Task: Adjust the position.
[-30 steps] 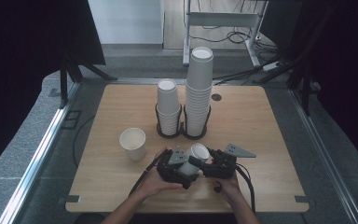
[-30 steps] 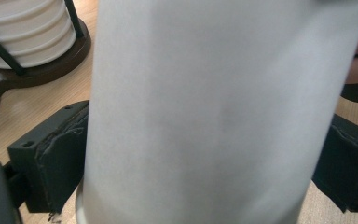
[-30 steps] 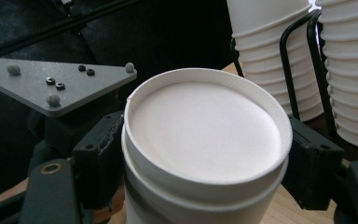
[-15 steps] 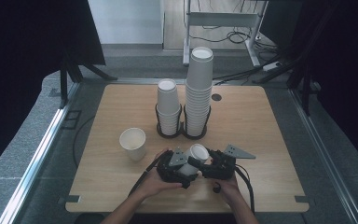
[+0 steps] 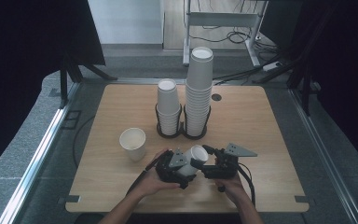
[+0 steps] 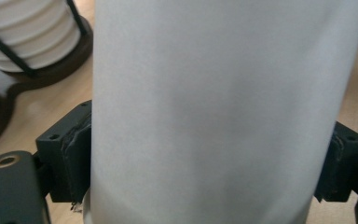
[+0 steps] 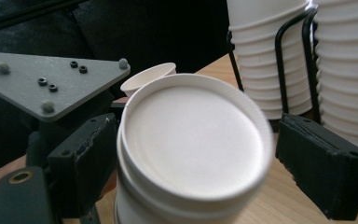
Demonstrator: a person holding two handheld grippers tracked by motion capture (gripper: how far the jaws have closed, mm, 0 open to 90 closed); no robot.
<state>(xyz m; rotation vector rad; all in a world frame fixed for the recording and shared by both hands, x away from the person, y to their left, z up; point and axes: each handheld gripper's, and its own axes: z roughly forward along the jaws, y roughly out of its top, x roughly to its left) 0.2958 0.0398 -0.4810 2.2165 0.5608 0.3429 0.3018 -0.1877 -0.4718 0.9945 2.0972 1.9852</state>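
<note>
Left tool [image 5: 185, 167] clamps a white paper cup [image 5: 195, 158] across its side wall; its jaws have just been closing and both pads now press the cup, seen close in the left gripper view [image 6: 214, 112]. Right tool [image 5: 210, 161] straddles the same cup at its rim end; its jaws have just been opening, and in the right gripper view there is a gap beside the cup [image 7: 191, 144] on one side, so not gripping. Cup is held tilted, just above the front middle of the light wooden surface [image 5: 270, 140]. Left of it, a single open white paper cup [image 5: 133, 143] stands upright. Behind, two stacks of white cups in a black wire holder [image 5: 182, 128]: short stack [image 5: 168, 106], tall stack [image 5: 199, 88].
</note>
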